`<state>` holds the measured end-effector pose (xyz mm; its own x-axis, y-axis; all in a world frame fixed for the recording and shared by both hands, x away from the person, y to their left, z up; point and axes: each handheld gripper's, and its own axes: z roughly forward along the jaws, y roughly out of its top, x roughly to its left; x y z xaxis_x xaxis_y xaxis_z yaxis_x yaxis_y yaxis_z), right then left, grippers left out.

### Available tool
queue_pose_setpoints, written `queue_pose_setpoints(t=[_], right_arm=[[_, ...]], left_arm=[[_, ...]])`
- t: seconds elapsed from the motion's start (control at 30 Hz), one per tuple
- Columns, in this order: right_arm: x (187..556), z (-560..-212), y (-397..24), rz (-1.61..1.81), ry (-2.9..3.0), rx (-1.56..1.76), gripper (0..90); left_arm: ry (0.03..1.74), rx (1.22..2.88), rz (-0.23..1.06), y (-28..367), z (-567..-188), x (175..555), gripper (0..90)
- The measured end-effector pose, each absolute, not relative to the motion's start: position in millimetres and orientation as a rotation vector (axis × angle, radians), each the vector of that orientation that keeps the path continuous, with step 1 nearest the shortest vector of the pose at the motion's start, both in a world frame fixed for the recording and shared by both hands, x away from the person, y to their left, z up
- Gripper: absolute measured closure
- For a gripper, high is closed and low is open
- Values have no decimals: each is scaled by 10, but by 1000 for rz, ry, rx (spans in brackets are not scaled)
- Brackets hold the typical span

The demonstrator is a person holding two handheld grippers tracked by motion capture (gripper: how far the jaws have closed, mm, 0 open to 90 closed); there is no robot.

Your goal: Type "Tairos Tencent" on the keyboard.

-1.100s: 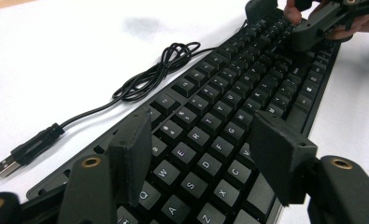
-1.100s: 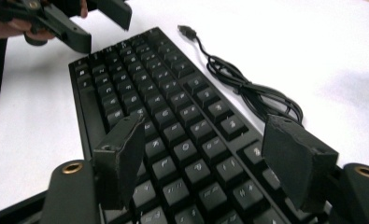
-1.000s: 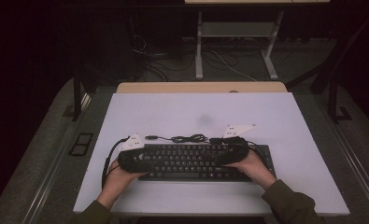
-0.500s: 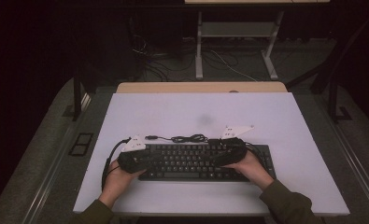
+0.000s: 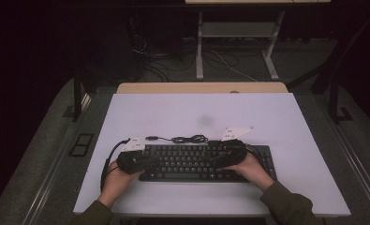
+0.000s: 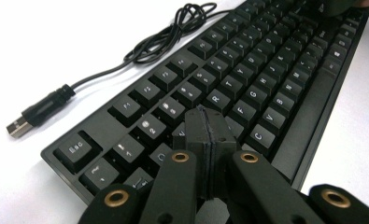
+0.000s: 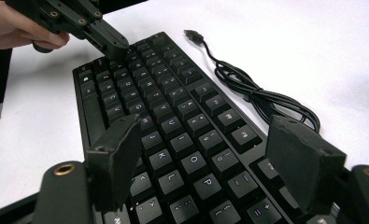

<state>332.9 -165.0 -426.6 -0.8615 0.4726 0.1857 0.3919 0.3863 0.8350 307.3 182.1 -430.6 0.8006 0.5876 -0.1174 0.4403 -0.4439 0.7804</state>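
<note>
On white table, black keyboard, cable coiled.

I record a black keyboard with white key legends, lower centre of the high view. Its cable is black, ending in a silver plug at left of the left gripper view. The table is plain white. Both grippers, left and right, are black with brass-coloured rivets. The sleeve is olive green.

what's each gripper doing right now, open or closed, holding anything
left gripper: closed, holding nothing, tips over the keyboard.
right gripper: open, holding nothing, above the keys.
</note>
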Motion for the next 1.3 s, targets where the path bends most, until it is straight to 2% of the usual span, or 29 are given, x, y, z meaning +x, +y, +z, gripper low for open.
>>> queue_pose_setpoints(t=[1.3], right_arm=[[3331, -4253, -1659, 1505, 2533, 794, 260]], left_arm=[[758, 2136, 180, 1848, -4355, 3068, 892]])
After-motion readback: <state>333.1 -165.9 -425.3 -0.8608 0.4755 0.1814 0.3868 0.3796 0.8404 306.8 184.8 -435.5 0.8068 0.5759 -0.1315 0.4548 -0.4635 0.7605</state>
